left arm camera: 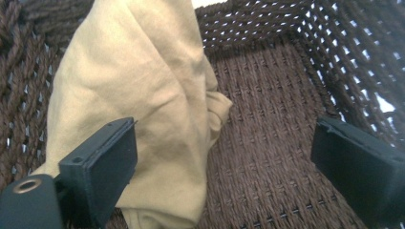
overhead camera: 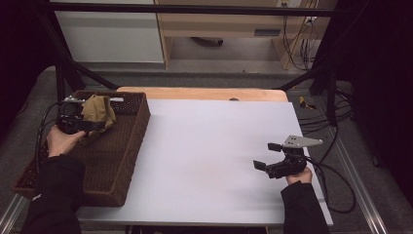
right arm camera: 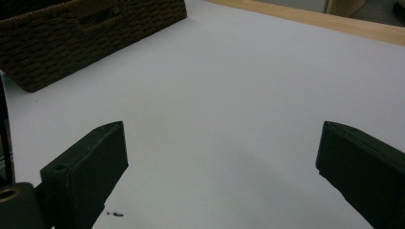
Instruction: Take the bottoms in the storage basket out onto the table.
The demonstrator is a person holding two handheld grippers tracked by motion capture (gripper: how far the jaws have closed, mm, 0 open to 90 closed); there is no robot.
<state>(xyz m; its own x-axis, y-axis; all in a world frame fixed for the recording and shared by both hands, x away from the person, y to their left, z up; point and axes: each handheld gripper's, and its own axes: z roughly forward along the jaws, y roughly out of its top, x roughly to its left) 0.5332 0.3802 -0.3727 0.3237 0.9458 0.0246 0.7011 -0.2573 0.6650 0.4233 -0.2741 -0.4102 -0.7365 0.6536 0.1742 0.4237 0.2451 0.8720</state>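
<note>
My left gripper (left arm camera: 222,164) hangs with jaws apart over the tan cloth (left arm camera: 143,95), already in the basket's (overhead camera: 127,161) far corner. My right gripper (overhead camera: 271,156), also apart, idles above the table's (overhead camera: 209,146) right edge; nothing else remains.

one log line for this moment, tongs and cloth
left tongs: open in basket | cloth: beside one jaw, ungripped | right tongs: open above table

Cloth (left arm camera: 143,95): plain mustard-tan, unpatterned. Wicker basket (overhead camera: 127,146): dark brown, with an open weave in its walls and a tighter ribbed weave across its floor. Table sheet (overhead camera: 209,151): plain white, edged at the far side by a strip of light wood (overhead camera: 202,93); left gripper (left arm camera: 224,162) and right gripper (right arm camera: 222,167): matt black jaws.
</note>
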